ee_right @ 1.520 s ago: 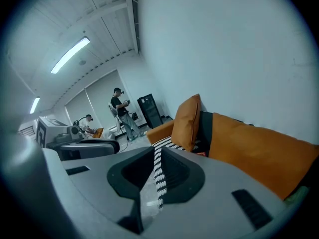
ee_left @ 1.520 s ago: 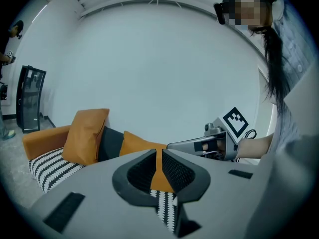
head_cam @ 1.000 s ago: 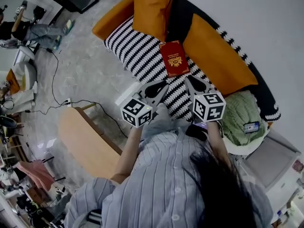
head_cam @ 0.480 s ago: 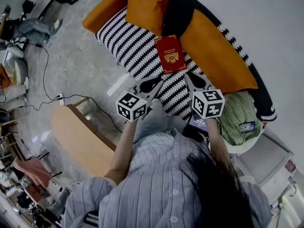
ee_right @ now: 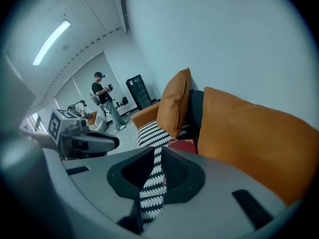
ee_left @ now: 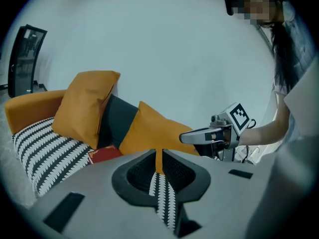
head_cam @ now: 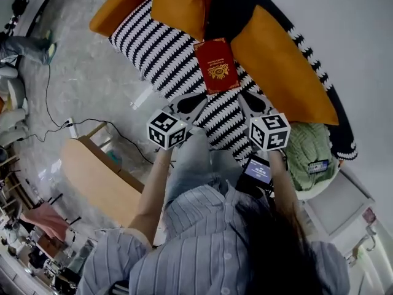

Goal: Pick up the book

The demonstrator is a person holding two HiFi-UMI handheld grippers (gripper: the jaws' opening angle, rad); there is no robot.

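Both grippers have sunk closer to the sofa since the earlier frame, and their tips now sit just short of the book's near edge; the left gripper has its jaws drawn together to a thin slit with nothing caught in it, as its own view shows; the right gripper is likewise closed and empty; neither touches the book. That red book with a gold emblem on its cover lies flat on the striped seat of the sofa, ahead of the two tips and between them; it shows low to the left in the left gripper view and just past the jaws in the right gripper view. Behind the book an upright orange cushion leans on the dark backrest; a long orange cushion lies to the book's right. Further out, a green knitted throw carries a phone; a wooden table stands left of the person; another person stands far off in the room.
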